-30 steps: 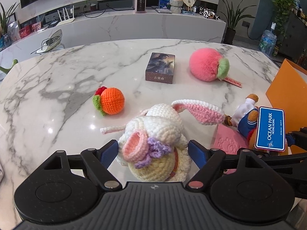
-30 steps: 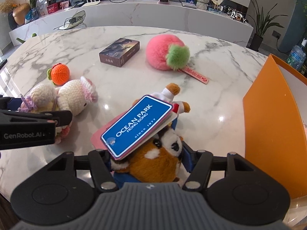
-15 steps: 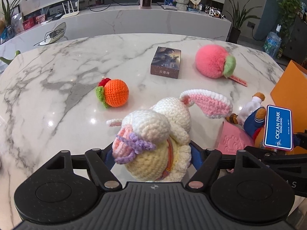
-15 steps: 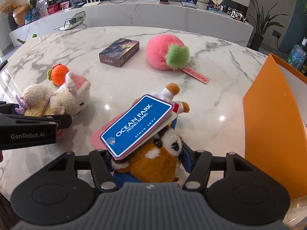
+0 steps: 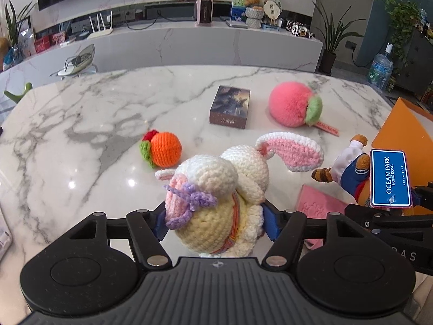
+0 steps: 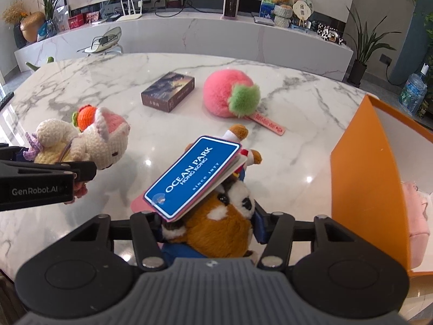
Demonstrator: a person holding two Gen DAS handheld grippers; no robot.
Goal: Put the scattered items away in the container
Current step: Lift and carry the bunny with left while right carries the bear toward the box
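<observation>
My left gripper (image 5: 215,223) is shut on a cream crocheted rabbit (image 5: 216,203) with pink ears and holds it above the marble table (image 5: 81,135). It also shows in the right wrist view (image 6: 81,142). My right gripper (image 6: 208,230) is shut on a brown plush animal (image 6: 219,224) with a blue "Ocean Park" tag (image 6: 192,177). The plush also shows in the left wrist view (image 5: 351,168). The orange container (image 6: 370,178) stands at the right, open, with a pink item (image 6: 416,216) inside.
On the table lie a crocheted orange (image 5: 162,149), a dark card box (image 5: 230,107) and a pink plush peach (image 5: 293,105) with a pink label strip (image 5: 326,128). A pink flat item (image 5: 319,205) lies under the right gripper. A long white counter (image 5: 189,43) stands behind.
My left gripper has closed on the rabbit and lifted it off the table. The right gripper has stayed shut on the plush animal and barely moved.
</observation>
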